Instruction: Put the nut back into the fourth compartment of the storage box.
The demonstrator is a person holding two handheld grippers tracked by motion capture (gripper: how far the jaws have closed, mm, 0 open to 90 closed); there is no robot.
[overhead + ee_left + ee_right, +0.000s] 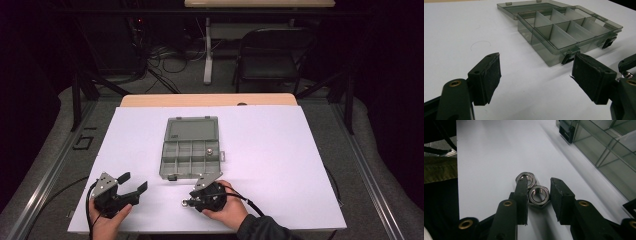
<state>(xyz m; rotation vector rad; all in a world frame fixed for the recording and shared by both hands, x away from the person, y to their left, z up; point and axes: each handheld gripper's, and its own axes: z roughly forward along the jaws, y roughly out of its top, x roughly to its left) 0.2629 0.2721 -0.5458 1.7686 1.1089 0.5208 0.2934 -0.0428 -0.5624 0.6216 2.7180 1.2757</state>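
Note:
Two steel hex nuts lie touching on the white sheet near the front edge of the table. My right gripper [539, 185] is down at the sheet with its jaws closed against the sides of the nearer nut [539, 195]. The farther nut [526, 178] lies just beyond the left jaw, partly hidden by it. In the high view this gripper [194, 201] sits in front of the box. My left gripper [131, 184] rests at the front left, jaws wide apart and nothing between them [536, 67].
An open grey see-through compartment box [172, 150] stands mid-table with its lid [191, 128] laid flat behind it. A small metal part [210, 152] lies in one right-hand compartment. The box's front latches [566, 58] face the grippers. A chair [272, 60] stands beyond the table.

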